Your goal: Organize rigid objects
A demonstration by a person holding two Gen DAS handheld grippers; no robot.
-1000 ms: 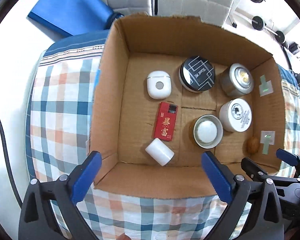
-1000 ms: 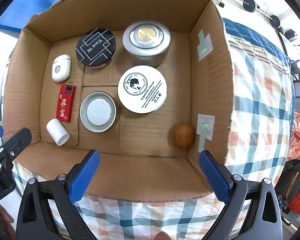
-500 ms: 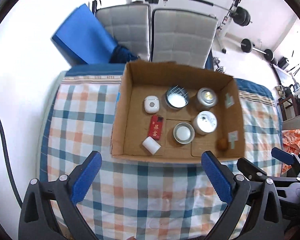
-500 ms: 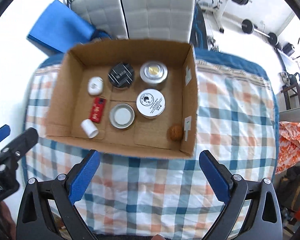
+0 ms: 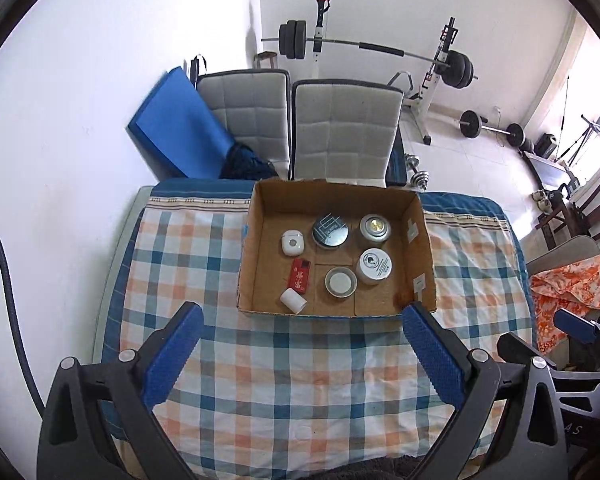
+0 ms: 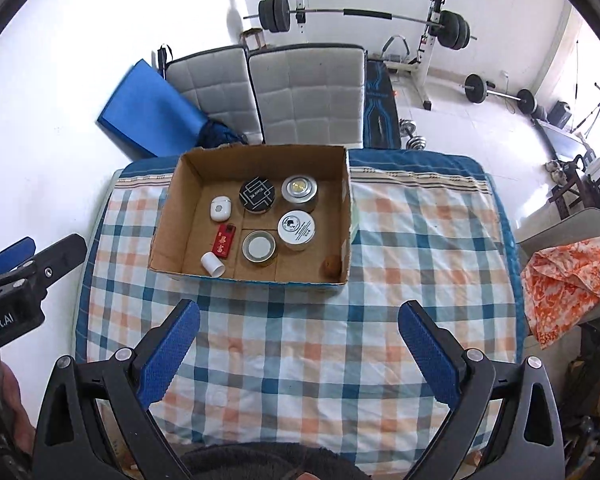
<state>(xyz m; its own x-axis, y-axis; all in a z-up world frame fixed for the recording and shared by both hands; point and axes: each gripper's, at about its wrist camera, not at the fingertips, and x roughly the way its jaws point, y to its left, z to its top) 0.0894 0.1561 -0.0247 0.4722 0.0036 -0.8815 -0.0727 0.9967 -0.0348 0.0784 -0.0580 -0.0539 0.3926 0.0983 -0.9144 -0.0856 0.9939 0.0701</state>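
On the checked cloth (image 6: 300, 344) of the table, a cardboard box (image 6: 176, 216) is seen with its flaps up, and every small item is held inside it. At its left, a white earbud case (image 6: 220, 208) is placed near the back, a red lighter (image 6: 225, 240) just in front of it, and a white cylinder (image 6: 212, 264) is laid on its side nearest the front wall. In the middle, a black round tin (image 6: 257, 195) is set at the back and an open silver tin (image 6: 259, 246) with a white inside in front of it. Further right, a silver jar (image 6: 299, 189) with a gold centre is stood behind a white cream jar (image 6: 296, 227). Alone in the front right corner, a brown walnut (image 6: 330, 265) is found, well apart from the jars.

The left gripper (image 5: 300, 350) is held above the near cloth with its blue pads spread wide and nothing between them. The right gripper (image 6: 298, 344) is likewise held wide apart and empty, clear of the box. Behind the table, two grey padded chairs (image 6: 306, 96), a blue mat (image 6: 148, 116) and a barbell rack (image 6: 364, 14) are seen.
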